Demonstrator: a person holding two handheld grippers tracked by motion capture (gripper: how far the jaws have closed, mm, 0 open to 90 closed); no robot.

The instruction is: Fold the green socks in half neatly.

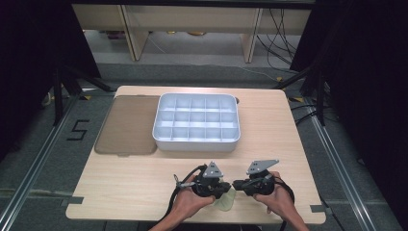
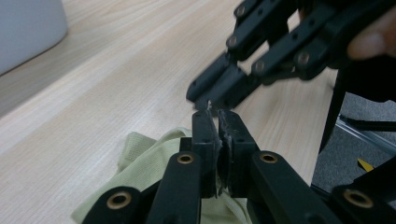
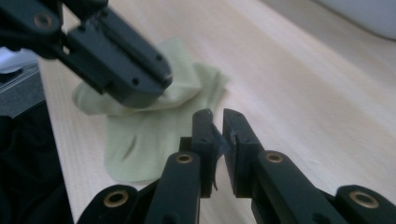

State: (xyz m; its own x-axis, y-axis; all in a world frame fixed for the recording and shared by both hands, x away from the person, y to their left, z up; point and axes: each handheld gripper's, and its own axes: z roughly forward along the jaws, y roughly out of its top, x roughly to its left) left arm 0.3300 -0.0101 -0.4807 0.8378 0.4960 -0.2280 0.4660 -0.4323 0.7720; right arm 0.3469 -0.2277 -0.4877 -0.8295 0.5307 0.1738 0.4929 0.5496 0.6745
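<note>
A pale wooden table [image 1: 144, 178] stands on a grey floor with dark curtains at either side and a light wooden bench beyond it. Near the table's front edge lies a small pale yellow-green cloth [image 1: 226, 199], crumpled, resting on the wood just below and between the two grippers. In the right gripper view the cloth [image 3: 140, 140] lies flat on the wood with a raised fold at its far end. The left gripper [image 1: 228, 189] hangs directly over it, jaws clenched together (a sliver of frayed pale material [image 2: 219, 123] shows between the pads, but whether it belongs to the cloth I cannot tell). The right gripper [image 1: 235, 184] points toward the left one, tips nearly meeting, its jaws closed to a narrow slit with nothing clearly gripped. Further back, mid-table, sits a white divided tray [image 1: 196, 142], and just to its left a flat brown lid [image 1: 127, 125] lies touching it.
</note>
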